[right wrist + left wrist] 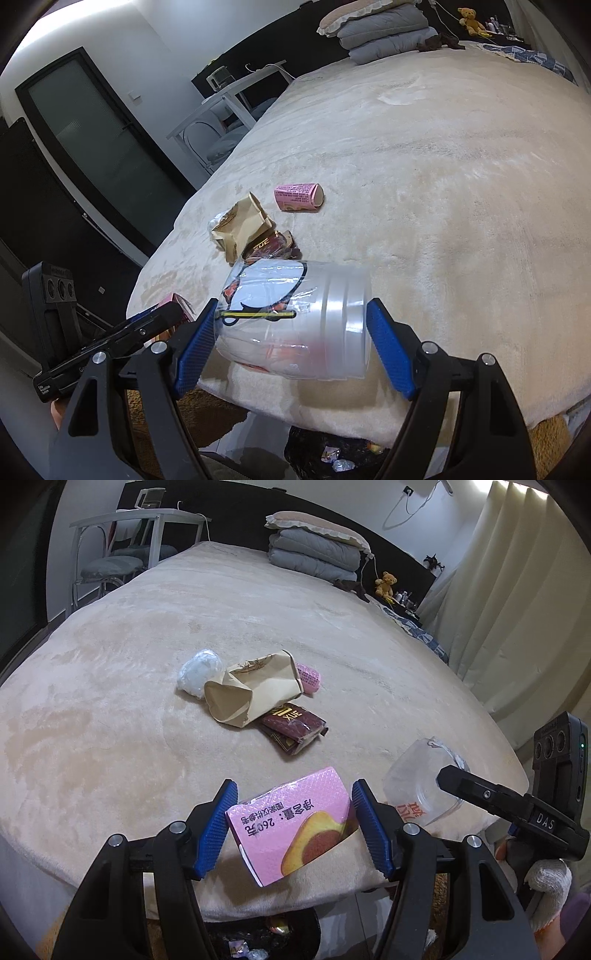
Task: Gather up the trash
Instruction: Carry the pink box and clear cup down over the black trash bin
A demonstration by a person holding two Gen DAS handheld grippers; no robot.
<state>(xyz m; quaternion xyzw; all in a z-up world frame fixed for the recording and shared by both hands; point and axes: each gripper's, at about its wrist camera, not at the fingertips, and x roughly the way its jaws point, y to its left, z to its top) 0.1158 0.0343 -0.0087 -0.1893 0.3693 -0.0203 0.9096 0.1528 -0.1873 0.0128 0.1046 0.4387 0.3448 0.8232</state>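
**Two pieces in your grippers, four left on the bed**

While you hold both grippers near the bed's front edge, each one carries a single item. Your left gripper [291,825] pinches one pink snack box [295,834] between its blue pads, the box tilted, above the edge of the beige bed cover [110,664]. Your right gripper [291,349] clamps one clear plastic cup [295,321], lying sideways with its rim against the right pad.

Going left to right across the cover in the left wrist view, you have four loose pieces in one cluster: one crumpled clear plastic wad [197,672], one brown paper bag [251,690] touching it, one dark maroon wrapper [295,727] partly under the bag, and one pink tube-shaped carton [309,675] behind the bag.

Below the bed edge sits one black bin [332,454] holding scraps.
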